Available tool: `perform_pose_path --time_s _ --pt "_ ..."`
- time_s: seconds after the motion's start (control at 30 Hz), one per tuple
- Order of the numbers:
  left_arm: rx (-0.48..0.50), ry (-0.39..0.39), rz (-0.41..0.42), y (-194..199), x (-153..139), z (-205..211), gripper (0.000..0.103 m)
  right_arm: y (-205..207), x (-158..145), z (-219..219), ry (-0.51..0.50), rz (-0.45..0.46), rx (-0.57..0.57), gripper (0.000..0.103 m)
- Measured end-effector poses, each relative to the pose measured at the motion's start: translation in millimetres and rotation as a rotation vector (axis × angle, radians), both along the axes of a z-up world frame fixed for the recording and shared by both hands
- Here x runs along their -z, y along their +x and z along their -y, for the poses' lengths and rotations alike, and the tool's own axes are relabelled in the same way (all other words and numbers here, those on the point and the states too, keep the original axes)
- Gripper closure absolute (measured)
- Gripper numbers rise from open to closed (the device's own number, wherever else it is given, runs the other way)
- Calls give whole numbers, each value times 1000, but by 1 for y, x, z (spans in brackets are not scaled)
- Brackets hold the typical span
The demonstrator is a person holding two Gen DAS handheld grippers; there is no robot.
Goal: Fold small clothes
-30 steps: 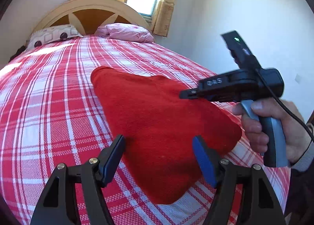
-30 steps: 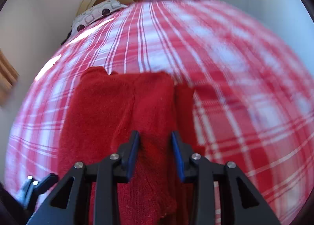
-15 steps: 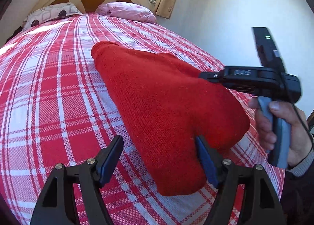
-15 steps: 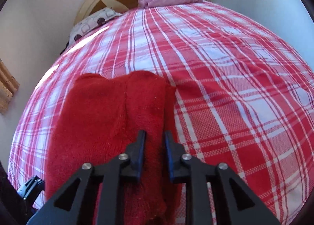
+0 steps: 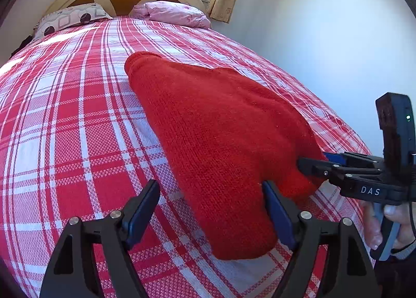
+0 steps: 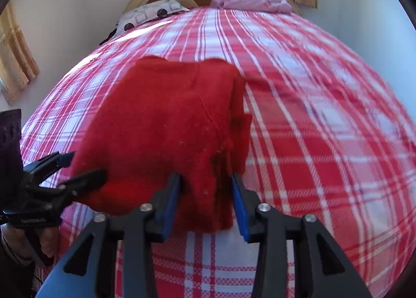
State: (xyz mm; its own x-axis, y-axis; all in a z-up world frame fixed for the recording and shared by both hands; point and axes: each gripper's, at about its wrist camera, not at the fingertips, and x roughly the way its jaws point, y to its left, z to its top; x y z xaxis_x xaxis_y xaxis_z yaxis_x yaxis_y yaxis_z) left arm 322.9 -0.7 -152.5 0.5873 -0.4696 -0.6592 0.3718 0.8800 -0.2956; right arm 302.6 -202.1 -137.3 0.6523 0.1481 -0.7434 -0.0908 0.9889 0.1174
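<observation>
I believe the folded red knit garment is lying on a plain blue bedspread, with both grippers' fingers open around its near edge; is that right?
Not quite: the bedspread is a red and white plaid, not plain blue, as the left wrist view shows. The rest stands: the folded red knit garment lies on it, and the left gripper and right gripper both have their fingers open around its near edge.

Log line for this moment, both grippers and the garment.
left gripper: open, straddling near corner | right gripper: open around near edge | red knit garment: folded, flat on plaid bedspread | phase: fold laid
</observation>
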Motion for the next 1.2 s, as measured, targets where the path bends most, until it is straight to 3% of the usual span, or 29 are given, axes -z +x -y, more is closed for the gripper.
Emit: perform_pose_path --time_s 0.03,0.07,0.17,0.4,0.63,0.77,0.83,0.93,1.1,1.2 --pt "-2 -1 -3 0 0 0 21 1 4 5 11 -7 10 49" --pt "-5 -7 -8 1 1 -1 20 3 8 11 40 -9 23 48" --pt "-8 -20 -22 2 3 -3 19 5 11 21 106 -22 34 48" --pt "-12 -12 -18 3 3 -4 18 1 10 17 79 -31 17 47" --pt "-68 -14 74 -10 -11 -13 18 -10 7 25 97 -22 -4 36" --pt "-125 -61 133 -14 -25 -29 18 -19 -4 39 133 30 -2 36" --pt "-149 -83 141 -9 -32 -36 18 -21 -13 50 174 68 15 30" --pt "-148 -130 115 8 -37 -40 18 -12 -26 70 268 109 42 11" --pt "-141 -50 99 44 -31 -29 18 24 -34 77 329 110 52 10" --pt "-117 -79 44 60 -20 -25 18 47 -29 74 379 77 33 11"
